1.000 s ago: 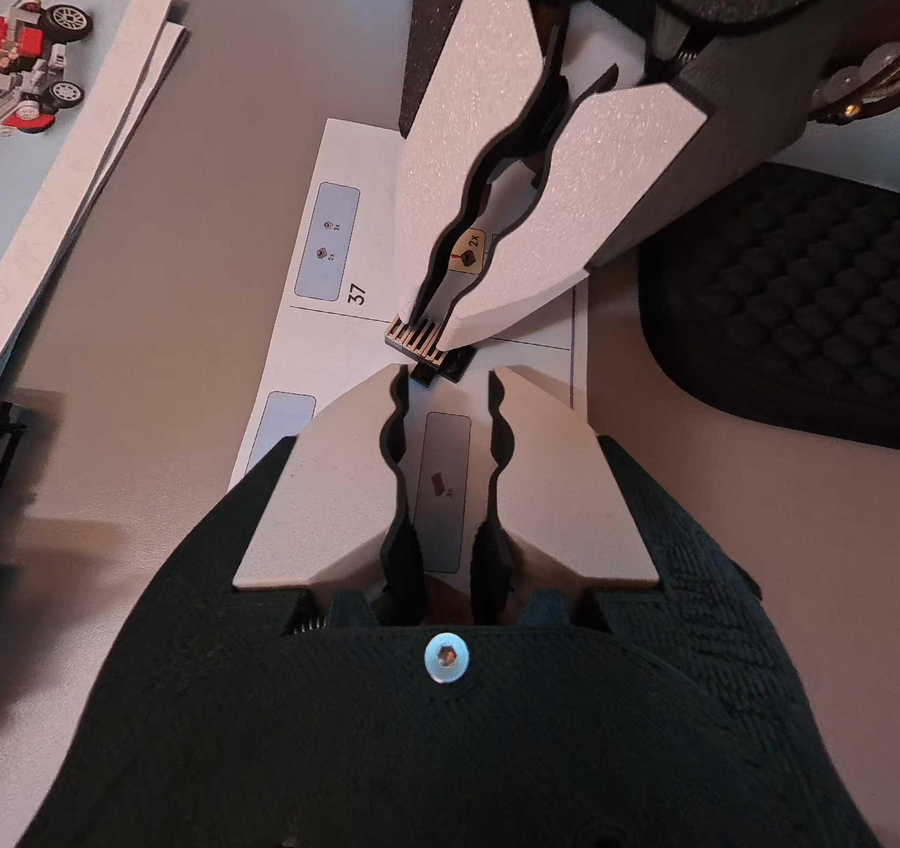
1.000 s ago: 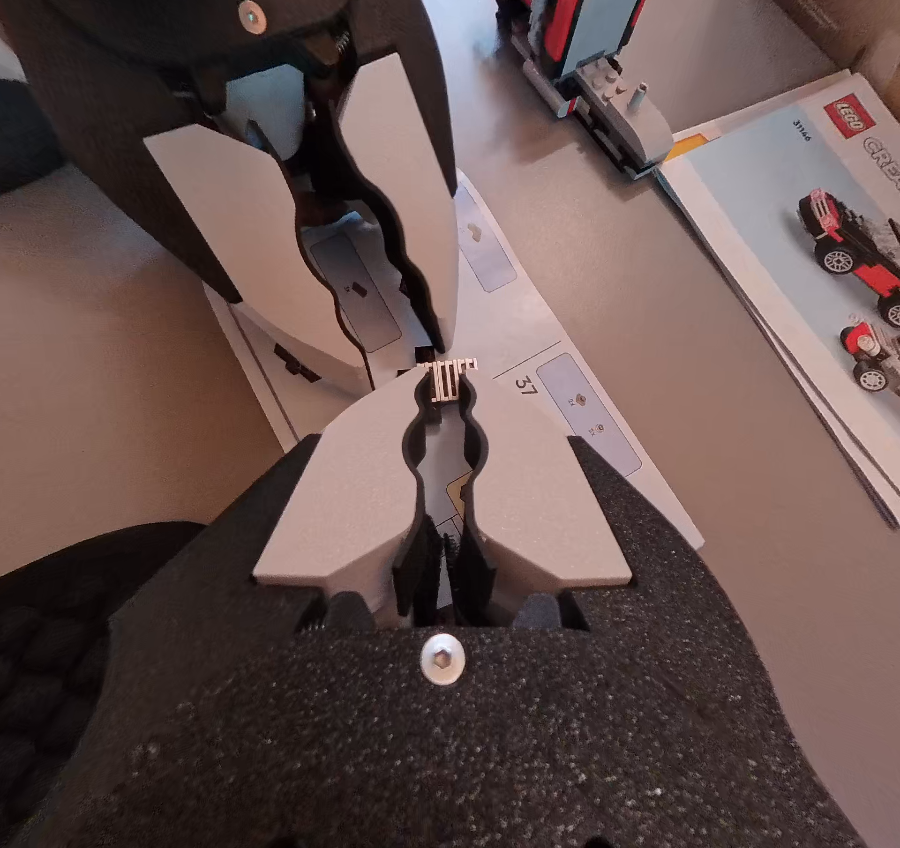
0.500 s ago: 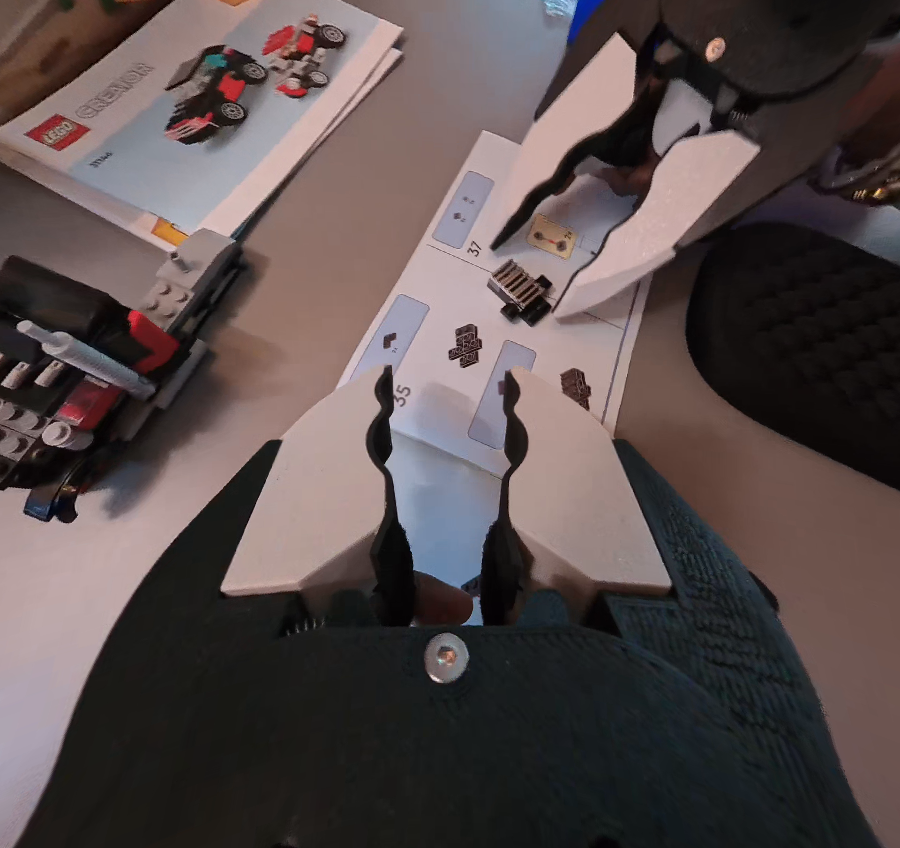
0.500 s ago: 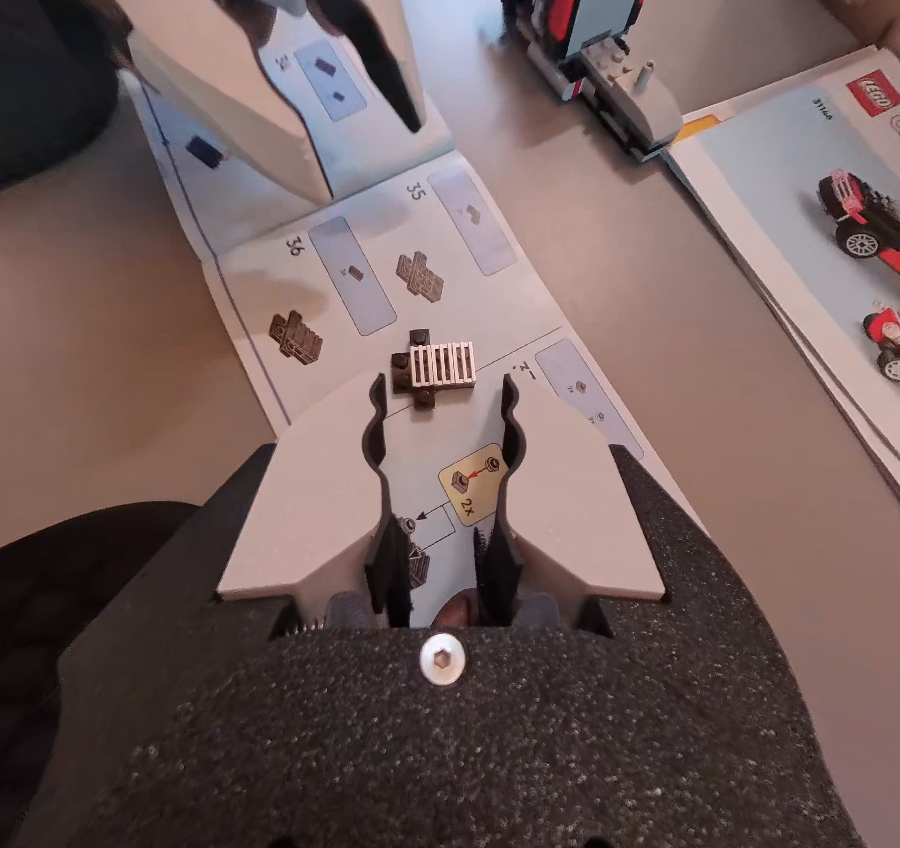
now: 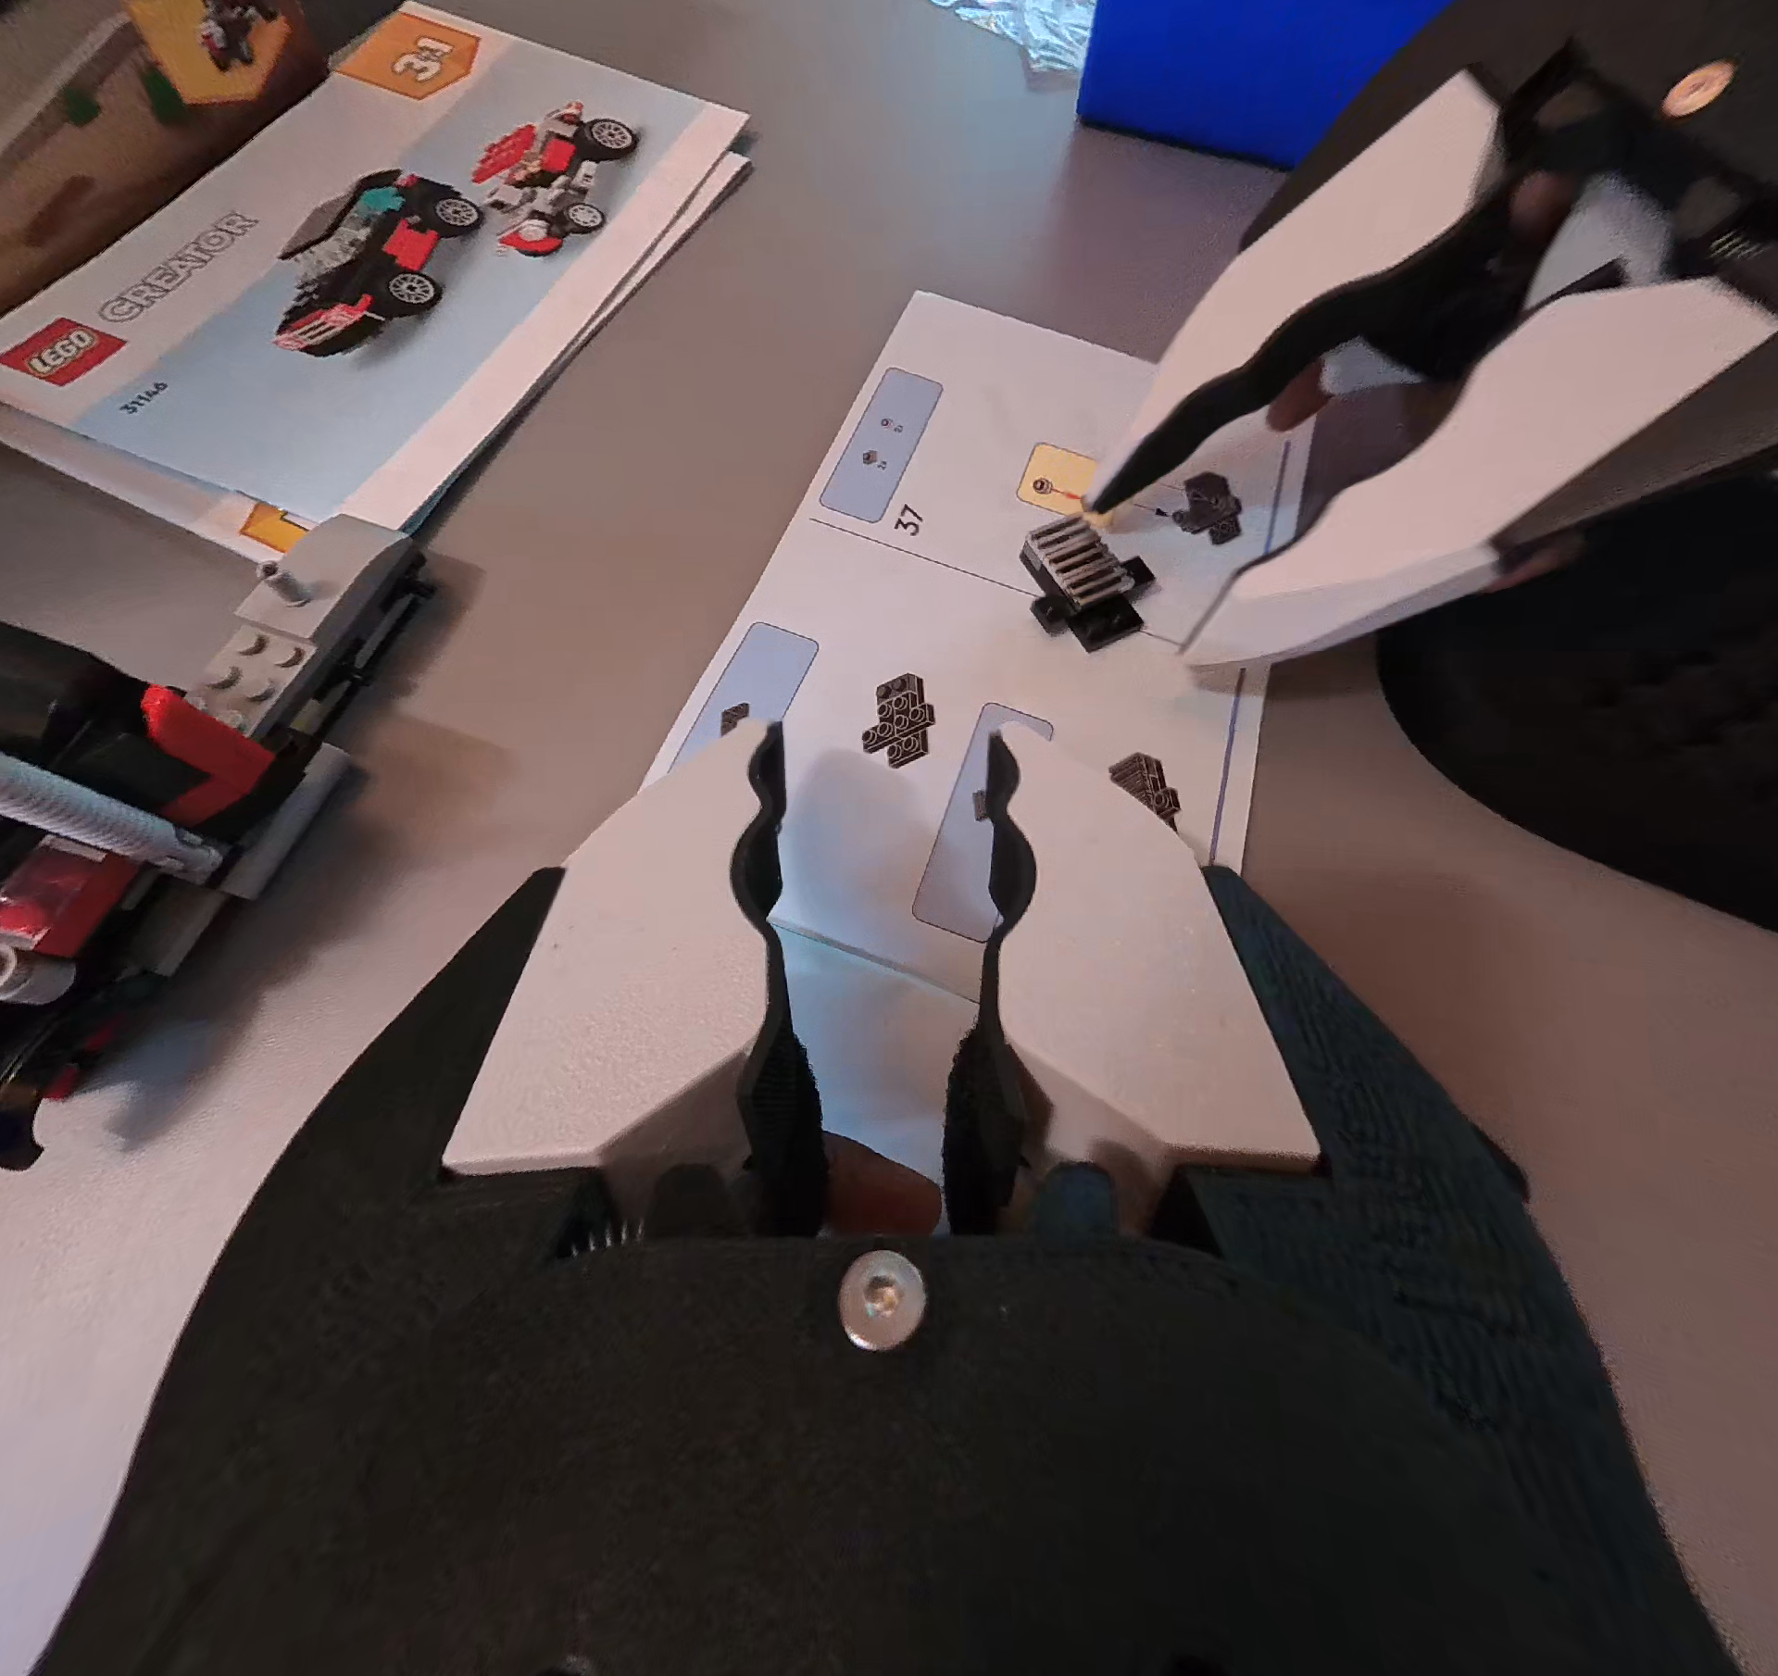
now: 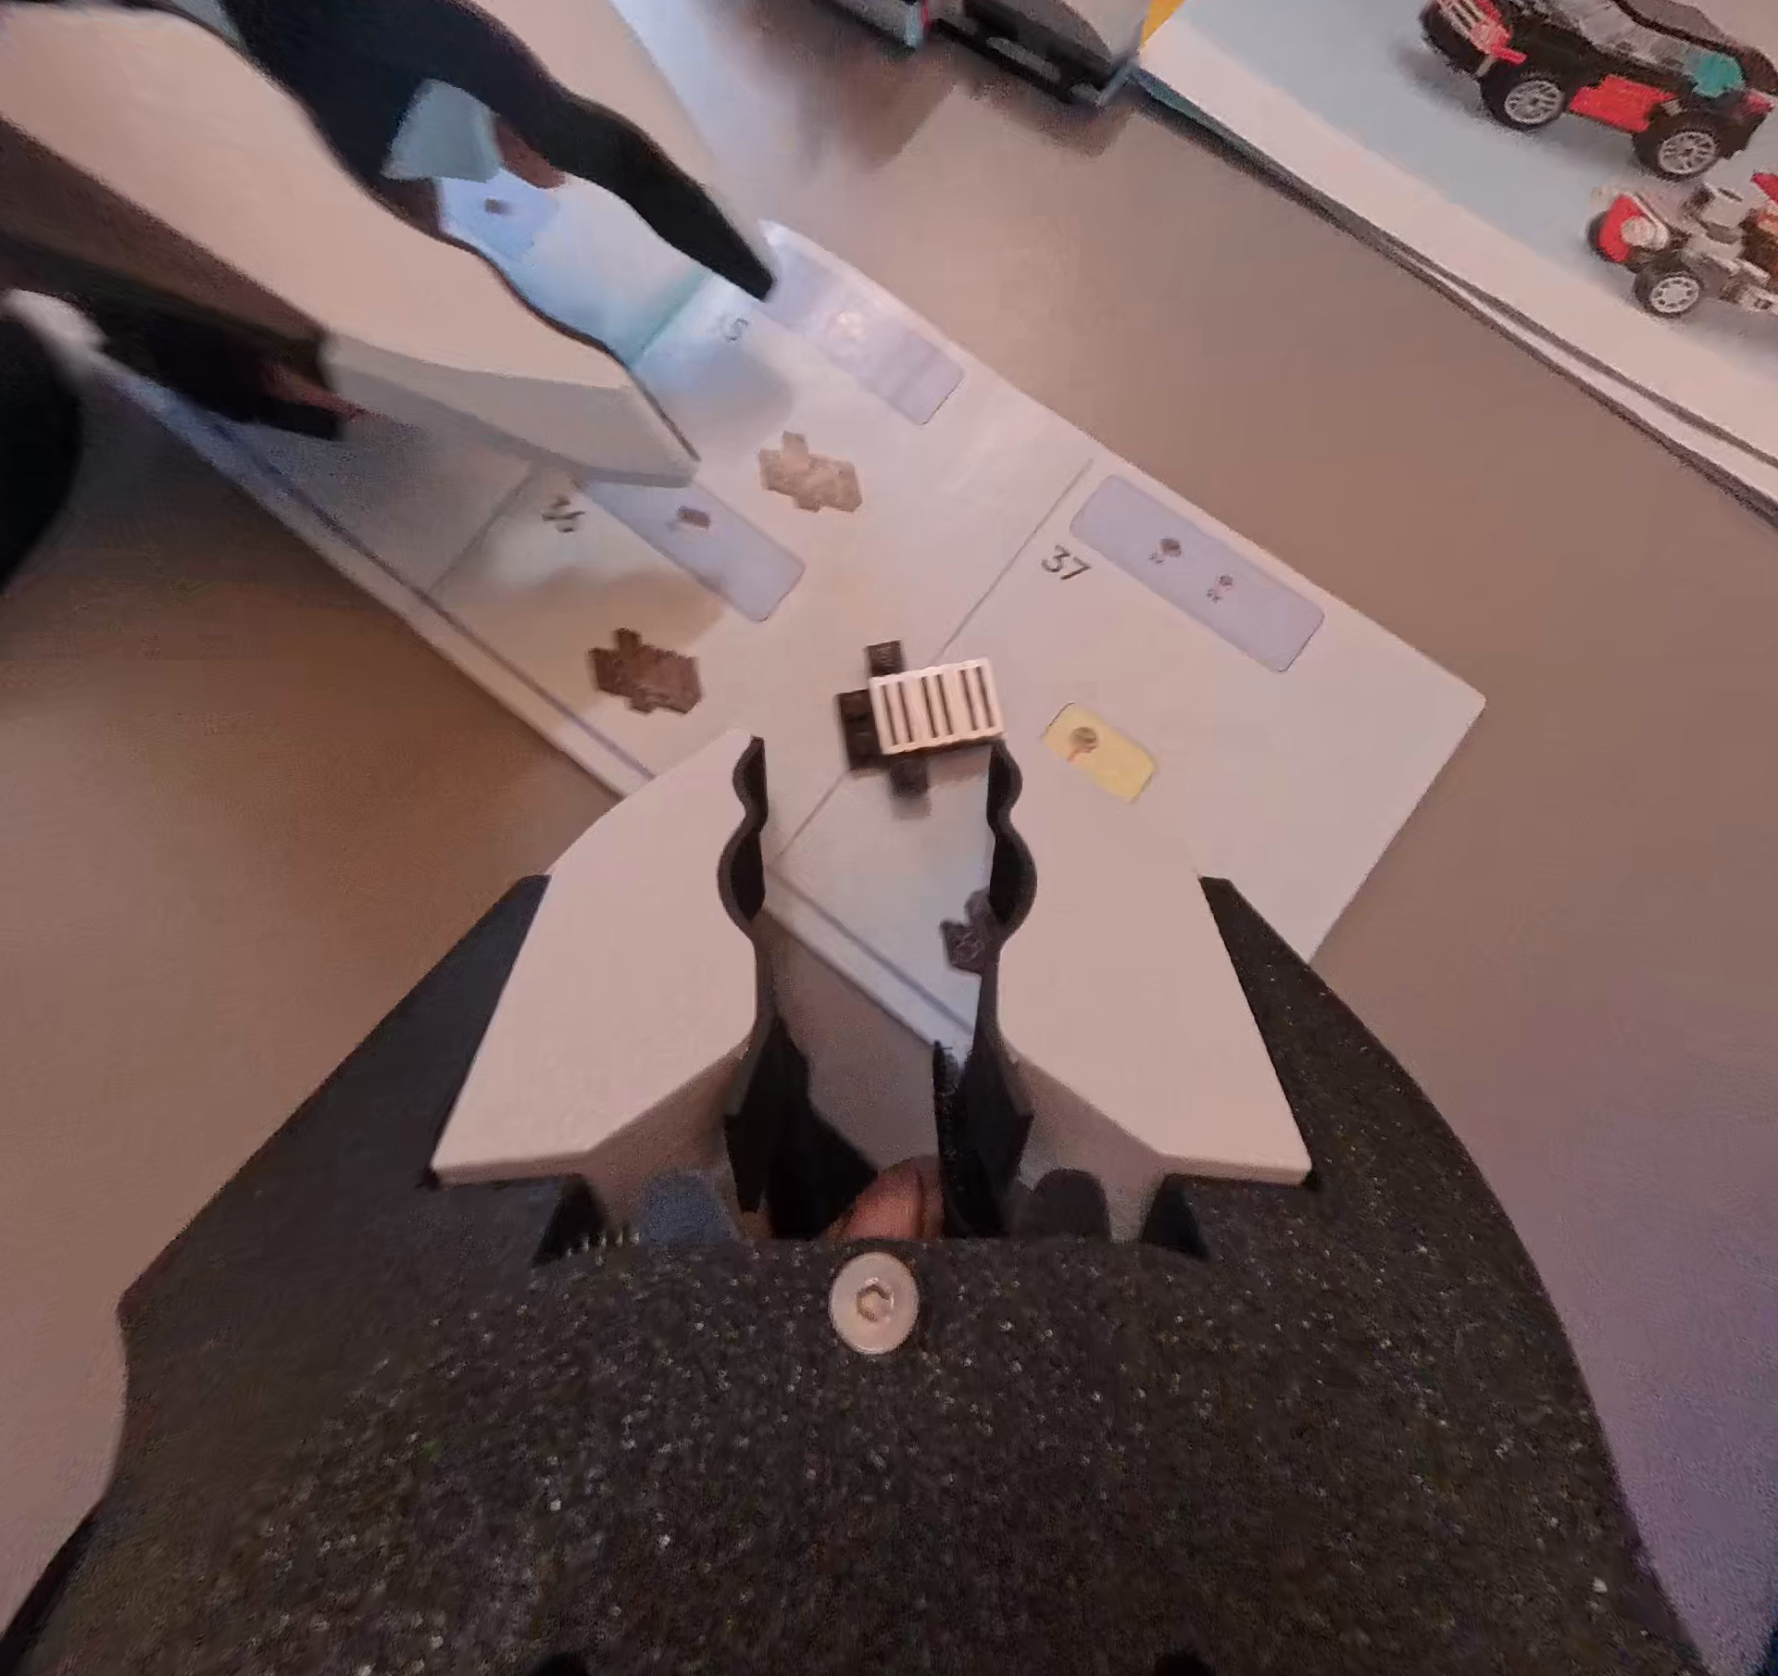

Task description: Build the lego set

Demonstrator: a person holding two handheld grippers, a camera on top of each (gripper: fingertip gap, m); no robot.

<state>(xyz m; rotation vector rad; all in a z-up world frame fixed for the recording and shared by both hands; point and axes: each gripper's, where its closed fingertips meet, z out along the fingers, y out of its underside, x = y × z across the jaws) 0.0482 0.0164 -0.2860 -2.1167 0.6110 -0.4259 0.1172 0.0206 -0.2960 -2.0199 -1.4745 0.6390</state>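
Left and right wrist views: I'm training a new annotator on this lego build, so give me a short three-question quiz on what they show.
1. True or false: the right gripper is shut on the small grille assembly.
2. What does the small grille assembly lie on? A) the open instruction sheet B) the closed booklets C) the black mat
3. Fill in: the left gripper is ____.

Key: 1 false, it is open and the assembly lies free ahead of its fingertips; 2 A; 3 open.
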